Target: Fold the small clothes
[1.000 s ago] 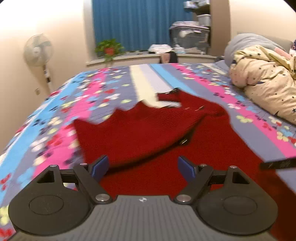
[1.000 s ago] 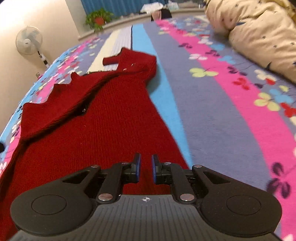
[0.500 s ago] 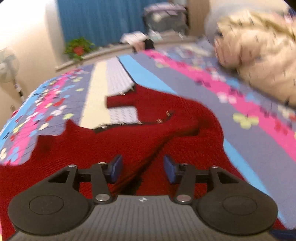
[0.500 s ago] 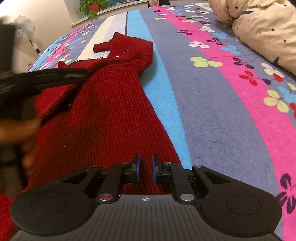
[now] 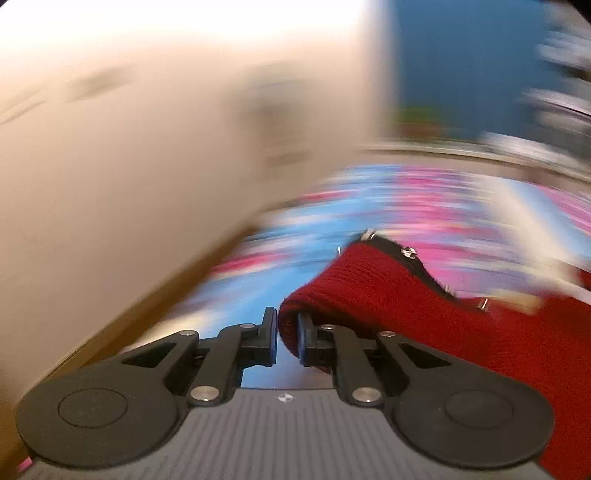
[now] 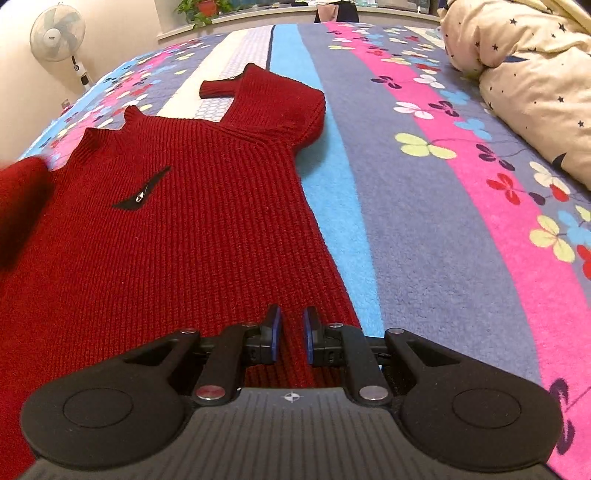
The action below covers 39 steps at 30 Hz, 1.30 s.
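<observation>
A dark red knit sweater [image 6: 177,206] lies flat on the floral bedspread [image 6: 424,206], its right sleeve [image 6: 266,96] folded back near the collar. My left gripper [image 5: 287,334] is shut on the sweater's left sleeve [image 5: 369,291], whose cuff has black trim with metal studs, and holds it lifted; this view is heavily blurred. That lifted sleeve also shows at the left edge of the right wrist view [image 6: 22,192]. My right gripper [image 6: 291,334] is nearly closed on the sweater's lower hem near its right edge.
A cream star-print duvet [image 6: 528,74] is bunched at the right of the bed. A standing fan [image 6: 57,31] and a potted plant [image 6: 199,7] are beyond the bed's far left. A beige wall [image 5: 147,147] is close on the left.
My left gripper has closed on the left sleeve and swung it fast to the left, off the sweater's body. The sweater's front now lies uncovered. My right gripper has stayed at the hem.
</observation>
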Tool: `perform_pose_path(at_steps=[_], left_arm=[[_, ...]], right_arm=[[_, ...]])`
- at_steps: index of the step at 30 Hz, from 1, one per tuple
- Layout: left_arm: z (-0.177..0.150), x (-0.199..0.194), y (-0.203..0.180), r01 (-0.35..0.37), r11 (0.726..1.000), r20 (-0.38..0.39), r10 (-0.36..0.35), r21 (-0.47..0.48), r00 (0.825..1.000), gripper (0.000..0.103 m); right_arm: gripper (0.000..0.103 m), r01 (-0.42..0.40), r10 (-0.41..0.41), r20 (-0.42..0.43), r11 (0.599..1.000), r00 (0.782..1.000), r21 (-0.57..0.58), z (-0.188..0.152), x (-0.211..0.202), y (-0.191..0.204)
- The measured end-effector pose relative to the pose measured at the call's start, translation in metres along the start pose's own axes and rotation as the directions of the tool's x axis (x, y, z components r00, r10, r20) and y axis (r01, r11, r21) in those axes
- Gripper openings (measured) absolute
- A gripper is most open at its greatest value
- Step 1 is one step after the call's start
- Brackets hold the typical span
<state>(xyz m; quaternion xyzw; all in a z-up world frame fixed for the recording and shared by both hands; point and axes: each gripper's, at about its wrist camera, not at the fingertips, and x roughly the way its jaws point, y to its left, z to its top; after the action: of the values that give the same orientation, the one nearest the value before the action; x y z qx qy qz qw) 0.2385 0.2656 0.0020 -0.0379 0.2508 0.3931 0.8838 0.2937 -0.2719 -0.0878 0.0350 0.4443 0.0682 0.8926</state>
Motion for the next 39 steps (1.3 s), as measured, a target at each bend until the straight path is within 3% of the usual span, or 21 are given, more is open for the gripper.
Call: perform_pose_path(at_steps=[1, 2, 5, 6, 8, 10, 13, 15, 16, 19, 22, 26, 29, 31, 34, 36, 39], left_arm=[[-0.004, 0.013, 0.037, -0.115, 0.99, -0.046, 0.111, -0.086, 0.993, 0.015], [-0.012, 0.02, 0.07, -0.184, 0.968, -0.092, 0.17, -0.173, 0.981, 0.015], [-0.03, 0.02, 0.088, -0.179, 0.953, -0.136, 0.149, -0.246, 0.98, 0.021], [-0.029, 0.021, 0.079, -0.135, 0.955, -0.153, 0.096, -0.265, 0.983, 0.021], [-0.024, 0.021, 0.05, 0.022, 0.967, -0.099, -0.049, -0.253, 0.994, 0.038], [-0.021, 0.025, 0.01, 0.148, 0.975, -0.078, -0.162, -0.164, 0.984, 0.044], [-0.034, 0.041, -0.029, 0.332, 0.936, -0.136, -0.346, -0.115, 0.928, 0.044], [-0.054, 0.066, -0.047, 0.354, 0.931, -0.294, -0.364, -0.089, 0.884, 0.046], [-0.067, 0.082, -0.053, 0.339, 0.937, -0.409, -0.343, -0.084, 0.846, 0.046], [-0.065, 0.085, -0.059, 0.332, 0.941, -0.403, -0.332, -0.071, 0.853, 0.049], [-0.067, 0.074, -0.062, 0.331, 0.939, -0.414, -0.337, -0.09, 0.845, 0.061], [-0.059, 0.07, -0.066, 0.319, 0.946, -0.414, -0.315, -0.062, 0.854, 0.064], [-0.057, 0.07, -0.061, 0.324, 0.945, -0.413, -0.315, -0.051, 0.855, 0.064], [-0.058, 0.067, -0.059, 0.324, 0.945, -0.411, -0.314, -0.048, 0.856, 0.064], [-0.059, 0.067, -0.062, 0.326, 0.945, -0.41, -0.314, -0.042, 0.857, 0.067], [-0.06, 0.067, -0.066, 0.326, 0.945, -0.406, -0.307, -0.024, 0.861, 0.07], [-0.062, 0.068, -0.07, 0.331, 0.944, -0.398, -0.303, 0.002, 0.866, 0.073]], right_arm=[[0.014, 0.005, -0.005, 0.002, 1.0, 1.0, -0.001, 0.0, 0.0, 0.001], [0.014, 0.011, -0.011, 0.005, 1.0, 1.0, -0.003, -0.001, 0.0, 0.003], [0.014, 0.025, -0.025, 0.019, 1.0, 1.0, -0.007, -0.003, 0.0, 0.006], [0.014, 0.027, -0.027, 0.025, 1.0, 0.999, -0.006, -0.003, 0.0, 0.006], [0.014, 0.028, -0.028, 0.044, 1.0, 0.999, 0.0, -0.004, 0.0, 0.005], [0.014, 0.023, -0.025, 0.07, 1.0, 0.997, 0.02, -0.004, -0.001, 0.003], [0.014, 0.003, -0.008, 0.122, 0.999, 0.993, 0.045, -0.004, -0.006, -0.002], [0.014, -0.026, 0.016, 0.166, 0.998, 0.986, 0.062, -0.002, -0.011, -0.006], [0.014, -0.05, 0.035, 0.194, 0.996, 0.98, 0.074, -0.001, -0.015, -0.009], [0.014, -0.12, 0.089, 0.278, 0.988, 0.956, 0.098, 0.007, -0.026, -0.02], [0.014, -0.193, 0.138, 0.338, 0.972, 0.931, 0.135, 0.017, -0.035, -0.037], [0.015, -0.277, 0.199, 0.383, 0.948, 0.902, 0.159, 0.049, -0.024, -0.061], [0.041, -0.315, 0.206, 0.361, 0.909, 0.91, 0.275, 0.084, 0.016, -0.083], [0.042, -0.334, 0.212, 0.326, 0.861, 0.921, 0.383, 0.108, 0.052, -0.098], [0.042, -0.382, 0.286, 0.266, 0.802, 0.92, 0.46, 0.138, 0.105, -0.108], [0.042, -0.422, 0.359, 0.222, 0.758, 0.907, 0.497, 0.152, 0.139, -0.11], [0.042, -0.448, 0.407, 0.196, 0.743, 0.892, 0.498, 0.171, 0.172, -0.103]])
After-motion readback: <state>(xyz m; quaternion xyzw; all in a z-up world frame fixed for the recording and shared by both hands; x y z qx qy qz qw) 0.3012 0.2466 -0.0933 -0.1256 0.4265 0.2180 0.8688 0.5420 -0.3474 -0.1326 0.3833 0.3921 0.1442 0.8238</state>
